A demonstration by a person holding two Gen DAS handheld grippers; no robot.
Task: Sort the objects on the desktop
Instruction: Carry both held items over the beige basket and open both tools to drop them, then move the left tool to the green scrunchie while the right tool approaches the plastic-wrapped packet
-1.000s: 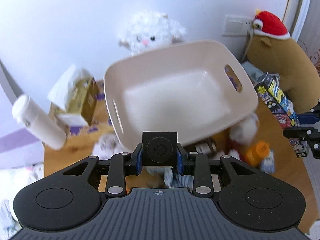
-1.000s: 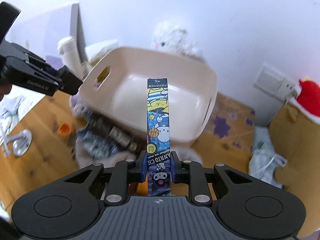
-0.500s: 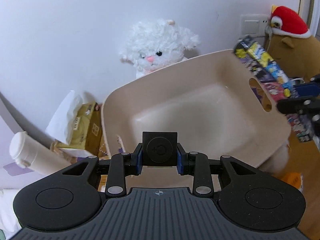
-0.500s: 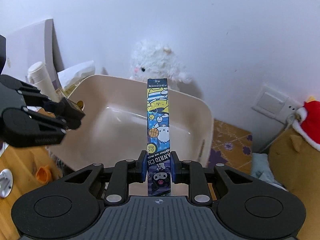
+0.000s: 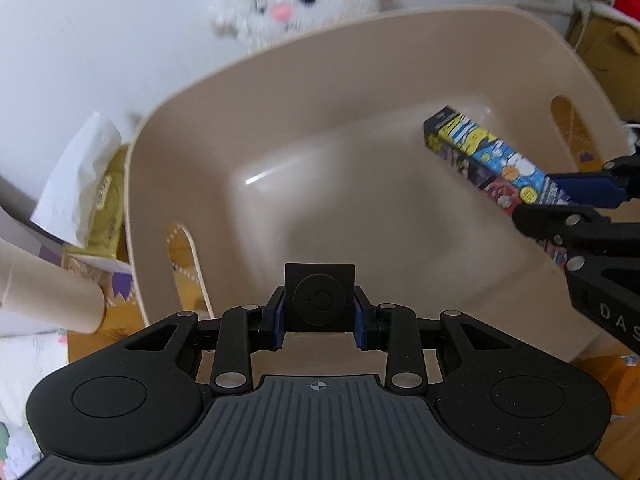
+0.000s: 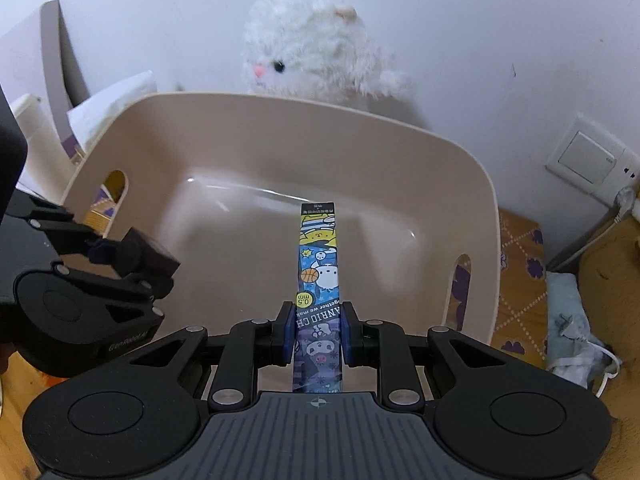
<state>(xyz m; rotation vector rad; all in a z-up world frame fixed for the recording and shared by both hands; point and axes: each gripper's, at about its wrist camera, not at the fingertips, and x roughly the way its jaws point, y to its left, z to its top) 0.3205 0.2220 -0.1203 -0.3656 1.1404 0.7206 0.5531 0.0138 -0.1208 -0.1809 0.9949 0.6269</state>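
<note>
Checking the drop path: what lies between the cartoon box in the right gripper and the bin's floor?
Nothing. In both wrist views the bin is empty, its floor bare below the cartoon box held in the right gripper.

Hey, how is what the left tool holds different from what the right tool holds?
The left tool is shut on a black block; the right tool is shut on a cartoon-printed box. The block is short, squarish and plain with a round embossed mark; the box is long, narrow and colourful. The block barely clears the fingers; the box juts far past them. Both hang over the empty beige bin.
</note>
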